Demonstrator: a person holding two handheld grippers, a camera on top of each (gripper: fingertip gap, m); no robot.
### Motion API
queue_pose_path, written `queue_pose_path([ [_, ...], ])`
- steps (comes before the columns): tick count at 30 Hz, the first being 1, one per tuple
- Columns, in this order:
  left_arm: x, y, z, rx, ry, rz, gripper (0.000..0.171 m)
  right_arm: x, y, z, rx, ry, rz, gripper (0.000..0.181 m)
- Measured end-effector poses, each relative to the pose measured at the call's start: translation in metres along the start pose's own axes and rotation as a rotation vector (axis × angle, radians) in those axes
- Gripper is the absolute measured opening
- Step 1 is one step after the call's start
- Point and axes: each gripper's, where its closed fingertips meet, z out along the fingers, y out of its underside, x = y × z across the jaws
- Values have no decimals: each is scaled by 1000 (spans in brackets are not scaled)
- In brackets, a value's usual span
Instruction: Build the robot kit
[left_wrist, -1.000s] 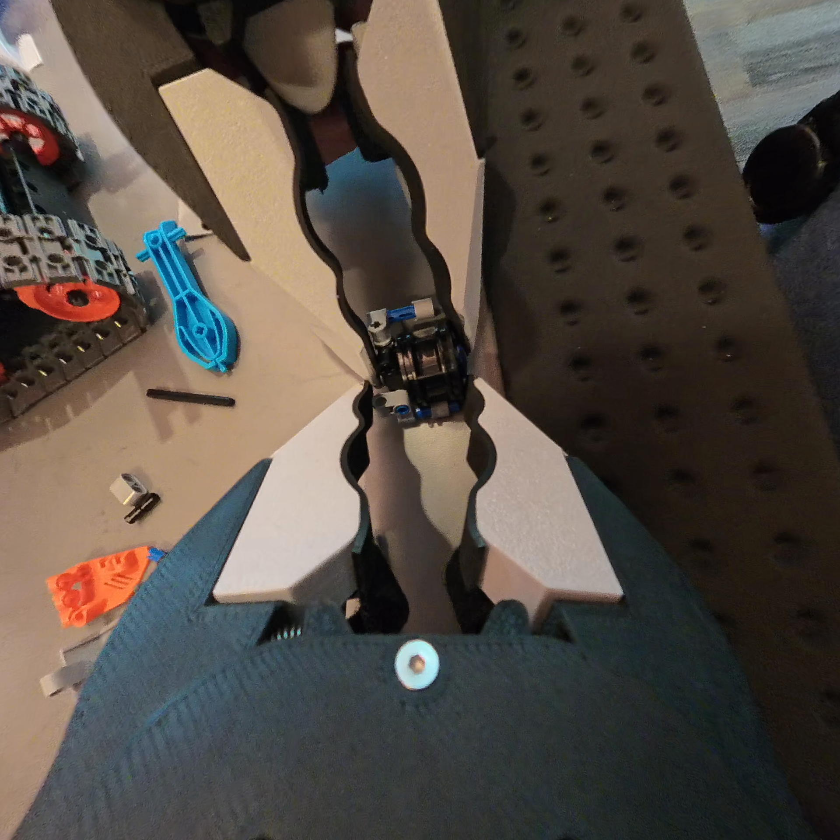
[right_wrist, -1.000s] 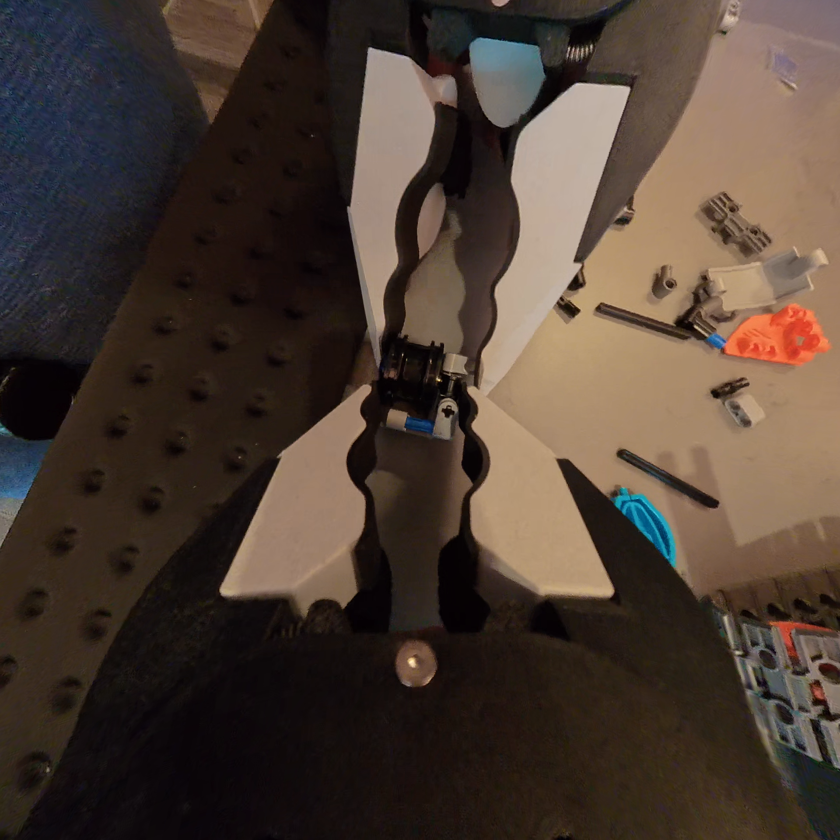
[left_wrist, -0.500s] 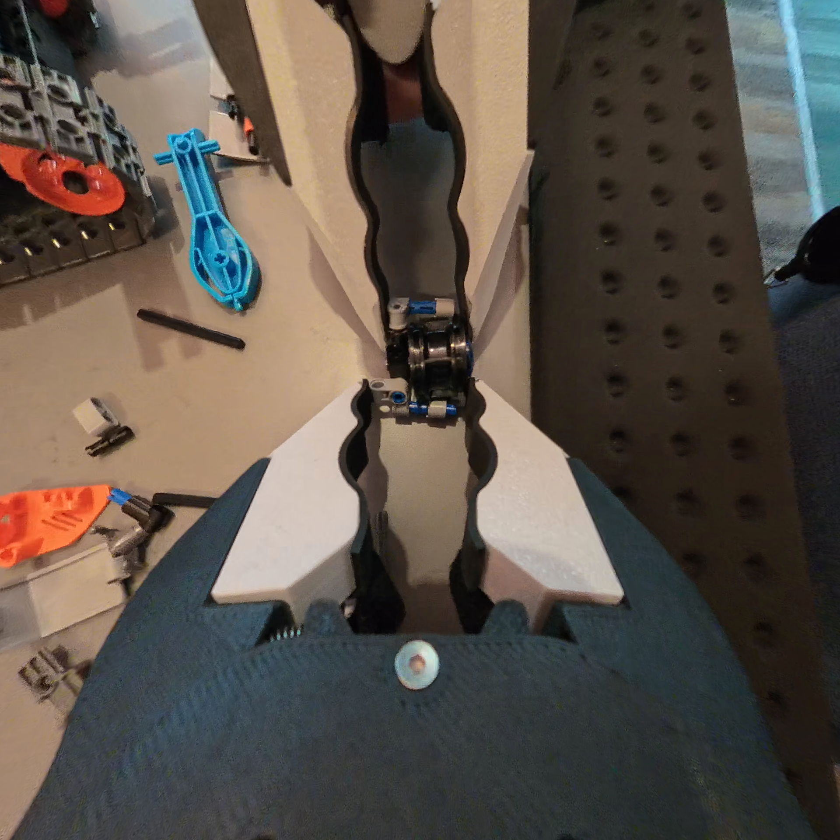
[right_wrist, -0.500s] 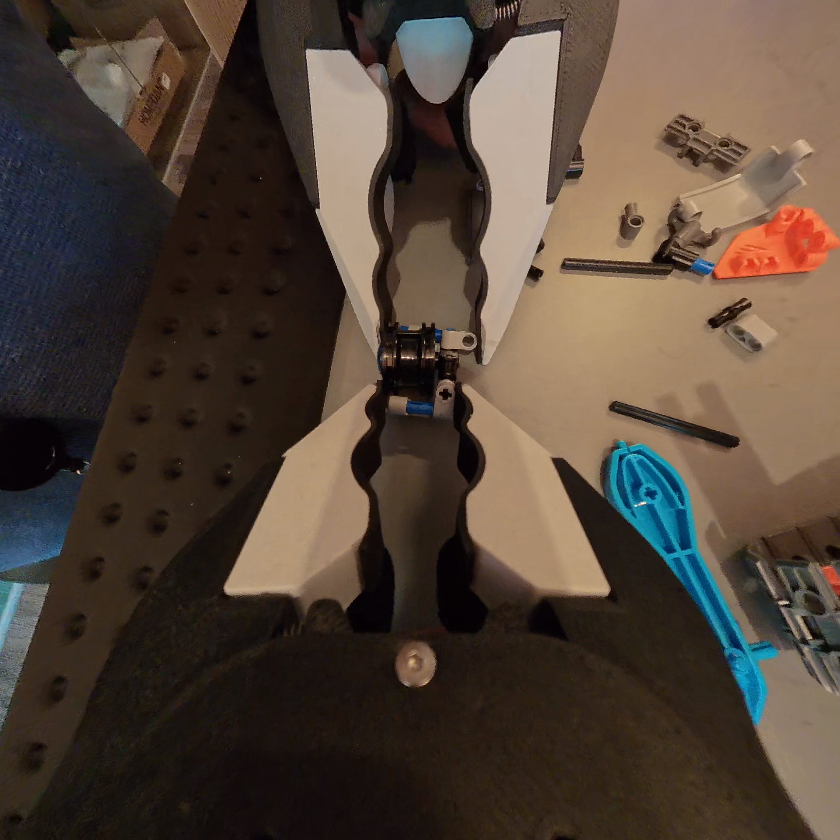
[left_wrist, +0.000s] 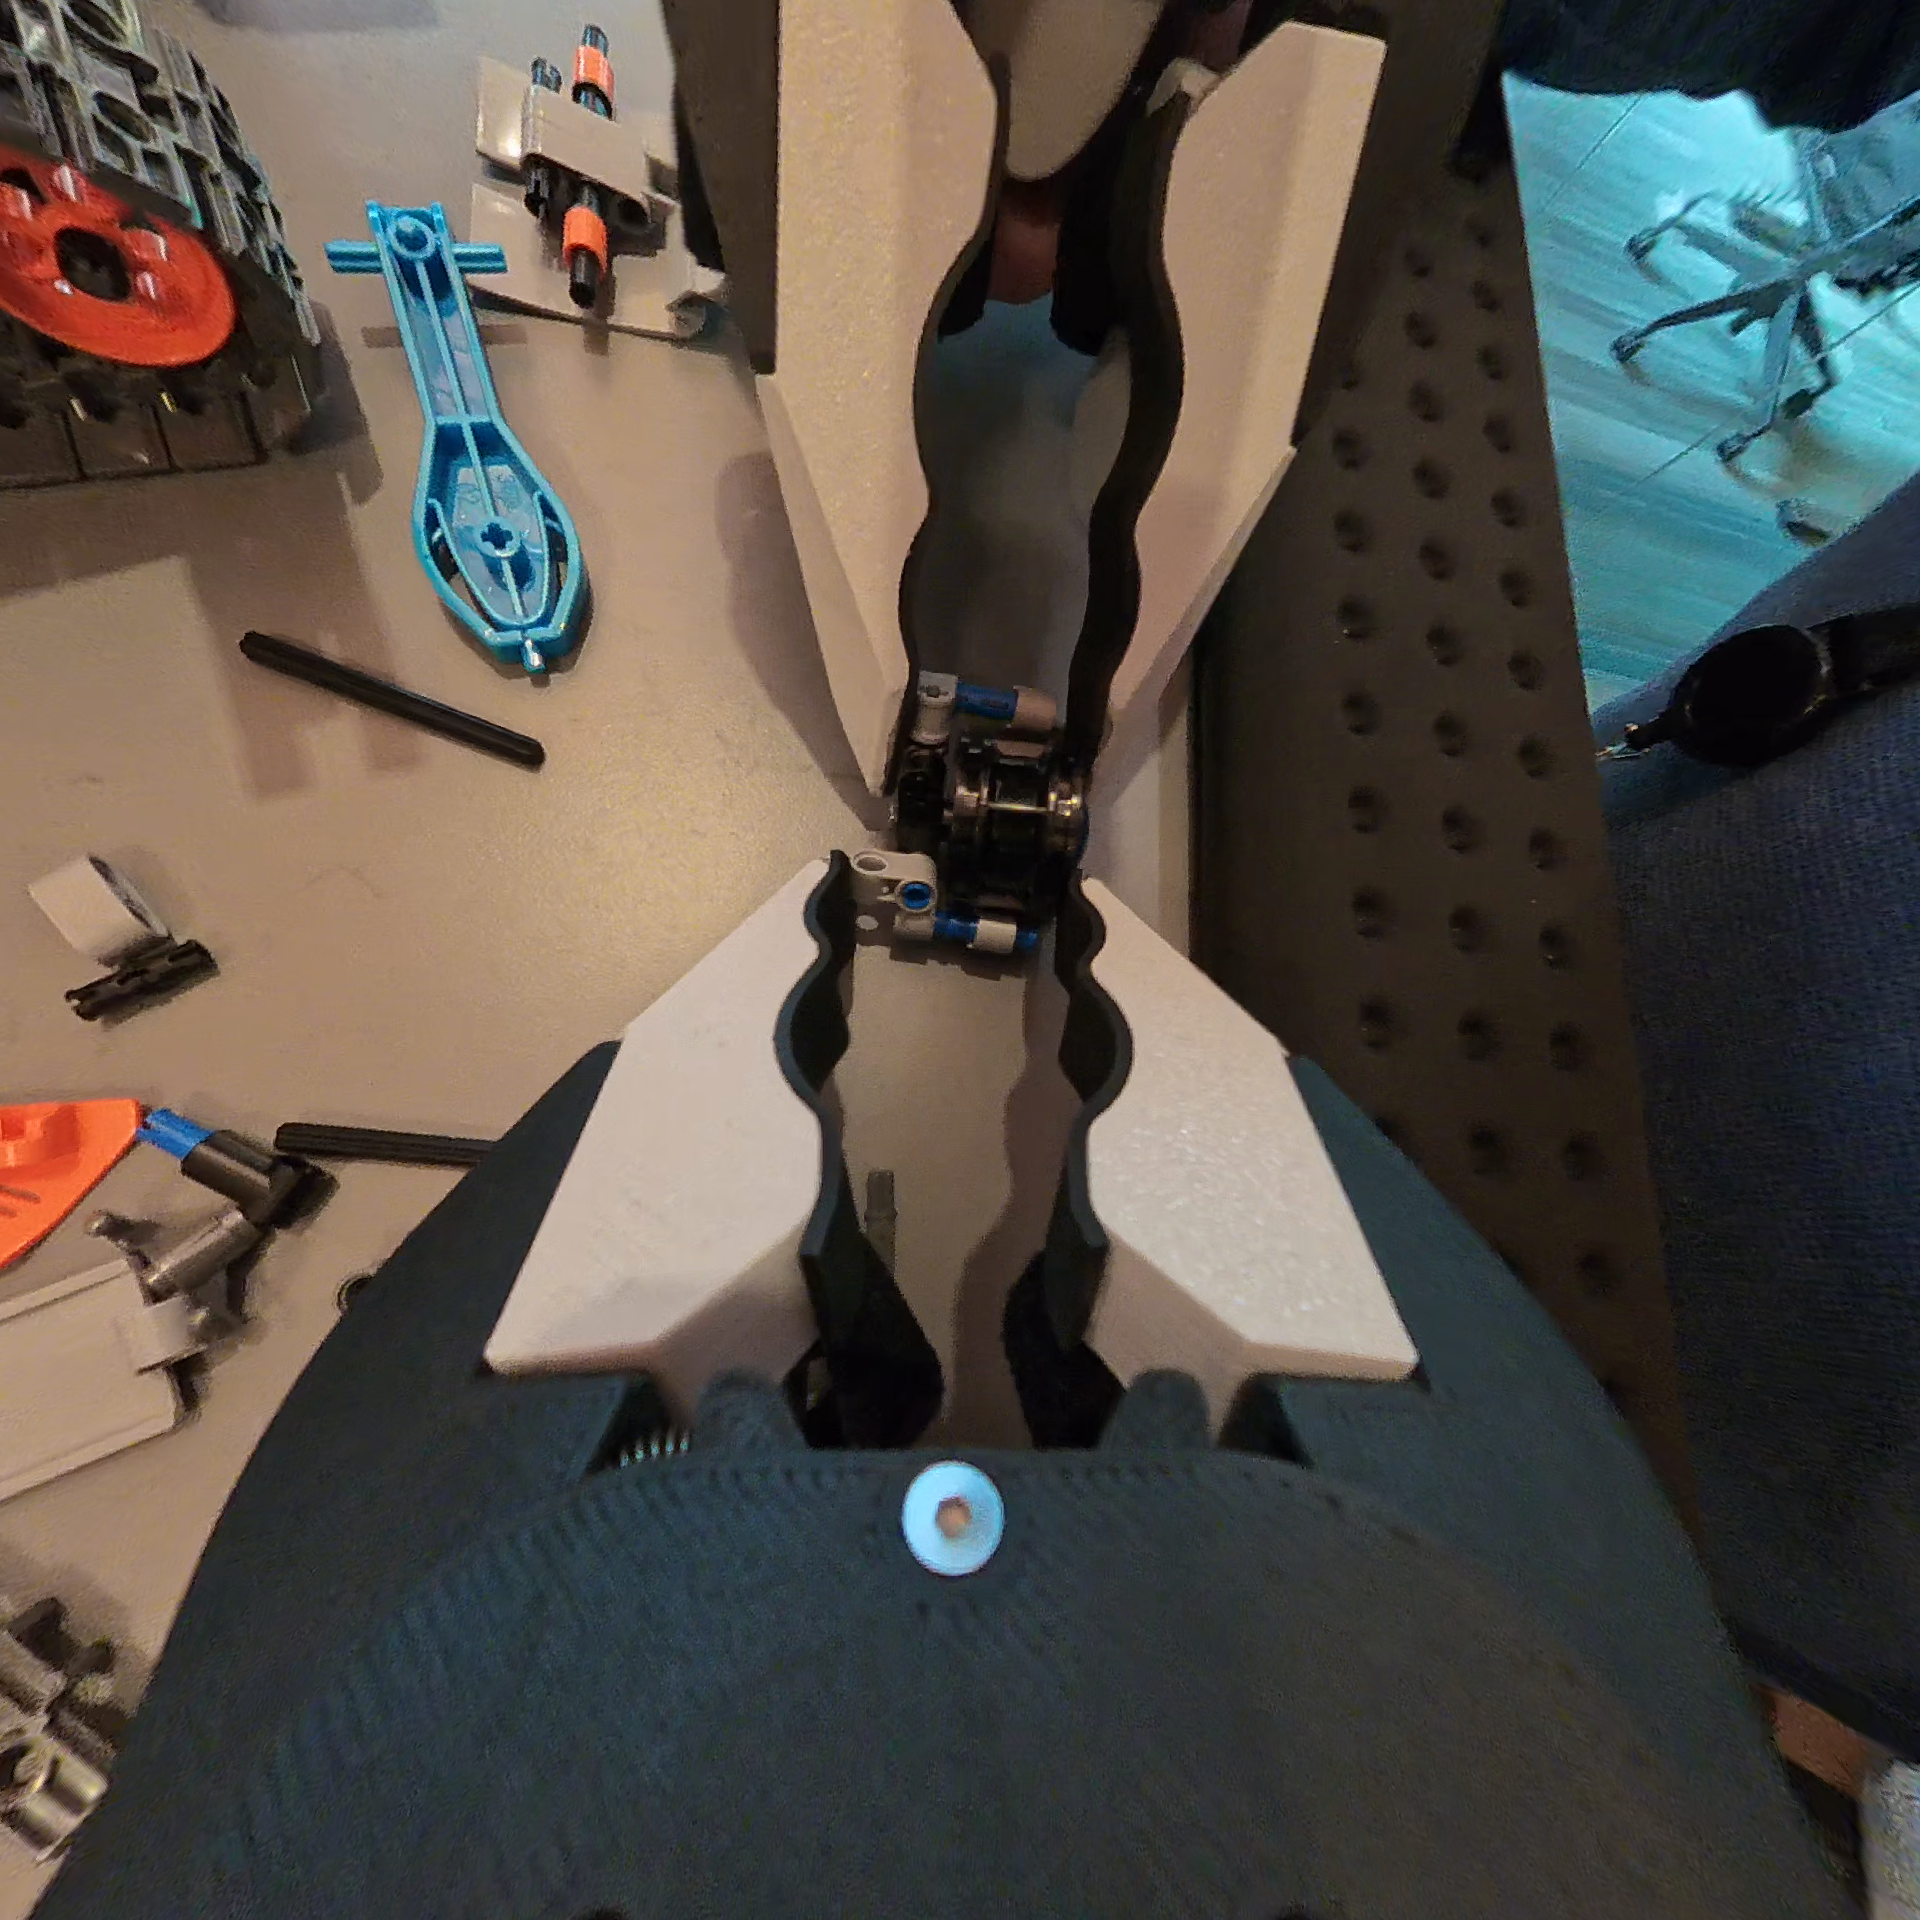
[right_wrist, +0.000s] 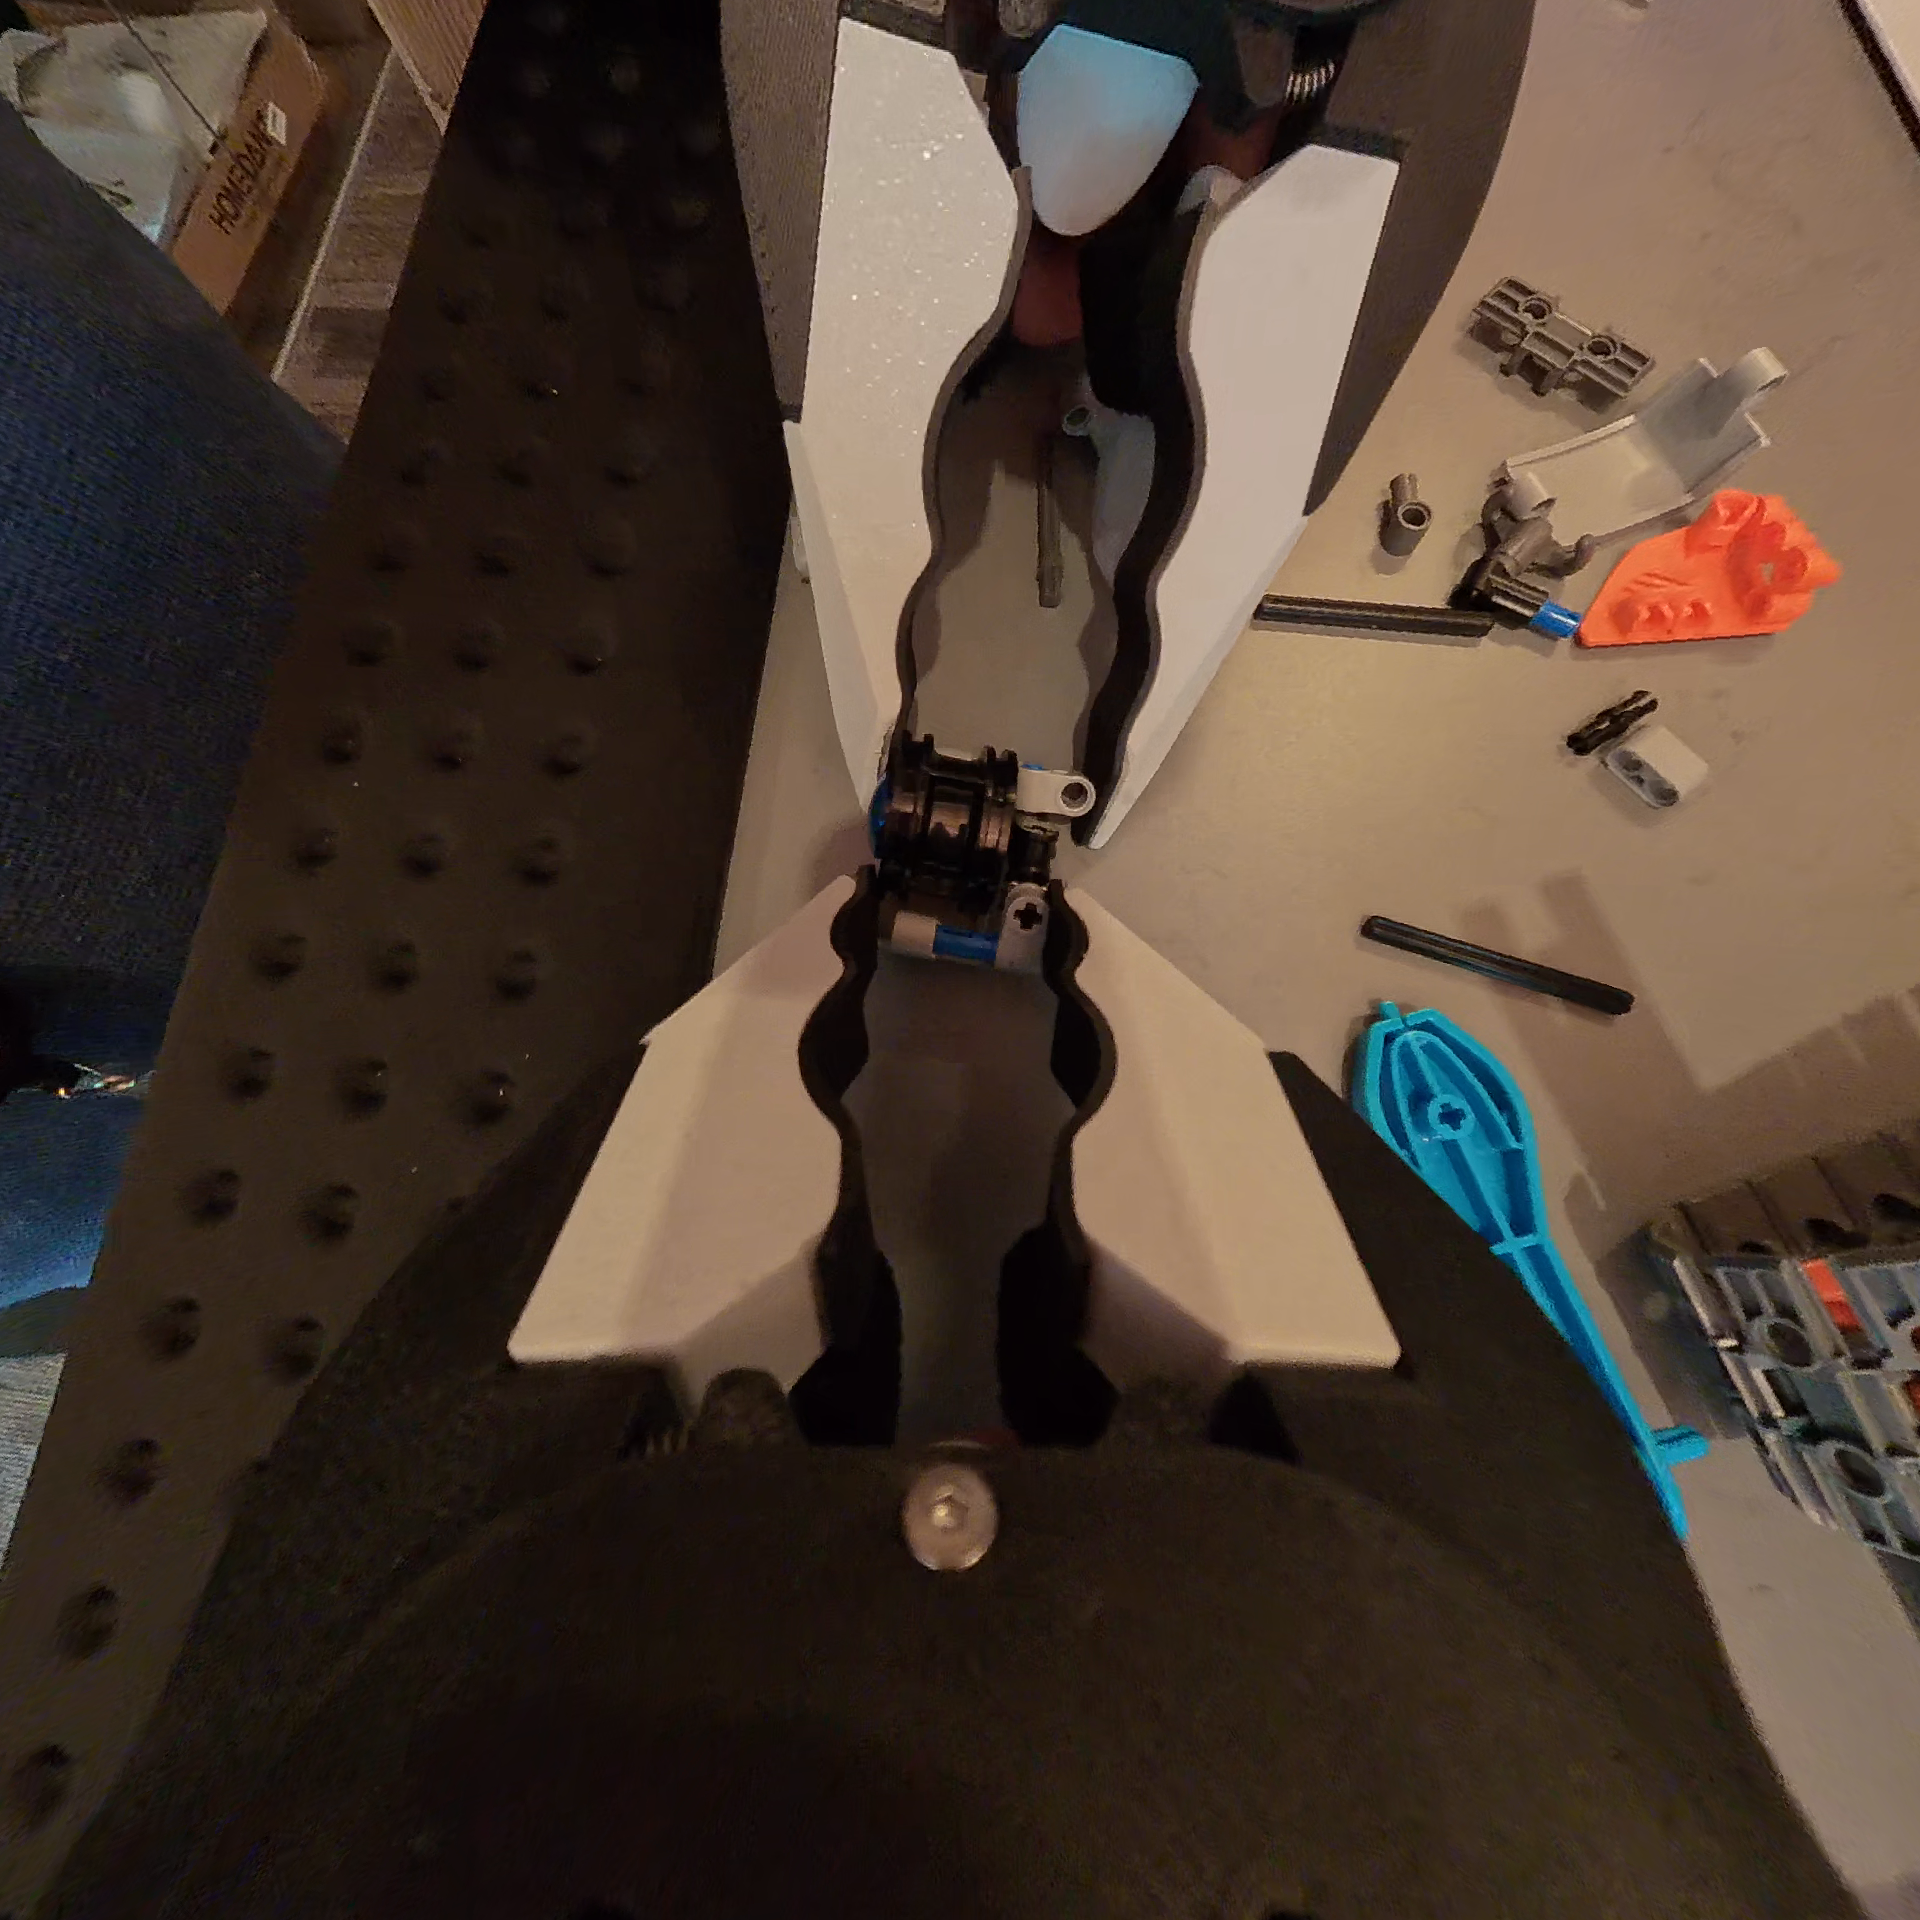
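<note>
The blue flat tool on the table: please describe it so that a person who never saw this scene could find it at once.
Start in the left wrist view from the tracked vehicle with orange wheels at the upper left of the grey table. Just right of it lies the blue flat tool, with a black rod below it. It alone is bright blue, with a short crossbar at one end, widening to a ribbed teardrop.

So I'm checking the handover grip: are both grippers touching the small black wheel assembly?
Touching. In the left wrist view the left gripper pinches the black wheel assembly, and the right gripper clamps its far end.
</note>
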Motion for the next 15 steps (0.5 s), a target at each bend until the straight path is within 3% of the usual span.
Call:
queue_pose_path([
  [7,-2,-4,-4,22,41,-61,40,4,-5,-5,62,-41,145,28],
  [11,5,-24,-26,169,79,-112,52,9,-18,-19,191,-99,299,28],
  [15,9,-35,-35,246,42,-121,49,12,-41,-38,352,-143,388,28],
])
